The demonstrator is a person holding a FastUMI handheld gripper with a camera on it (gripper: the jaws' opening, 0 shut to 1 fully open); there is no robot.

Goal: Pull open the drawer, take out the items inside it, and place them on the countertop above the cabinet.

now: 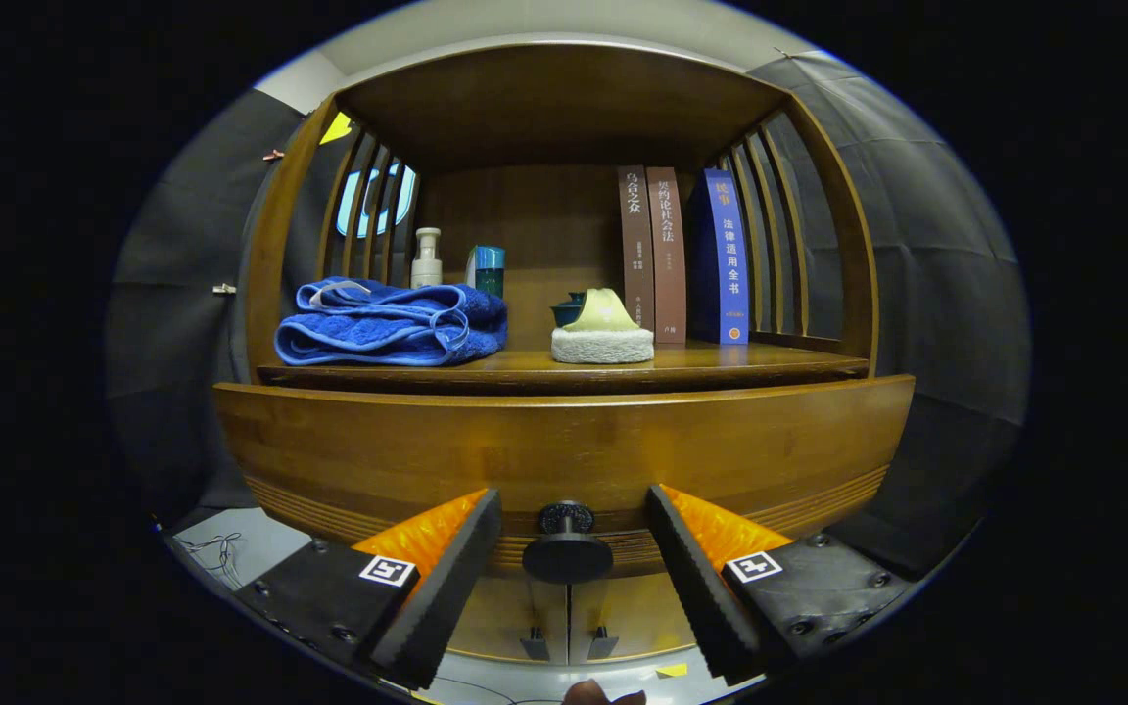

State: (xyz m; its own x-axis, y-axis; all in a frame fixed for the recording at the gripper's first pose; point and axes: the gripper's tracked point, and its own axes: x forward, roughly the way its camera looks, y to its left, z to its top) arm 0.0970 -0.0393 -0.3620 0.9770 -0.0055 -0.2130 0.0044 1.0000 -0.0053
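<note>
A brown wooden drawer front (564,446) fills the space just ahead of my fingers, below the cabinet's countertop (721,364). Its dark round knob (567,553) sits between my two fingers, and neither finger touches it. My gripper (572,514) is open, with a wide gap on each side of the knob. The drawer front stands a little forward of the countertop's edge; its inside is hidden from here.
On the countertop lie a folded blue towel (390,335), a white pump bottle (427,259), a teal box (489,269), a small dark bowl (569,309), a pale sponge-like pad (602,333) and three upright books (681,257). Slatted wooden sides and a roof enclose the shelf.
</note>
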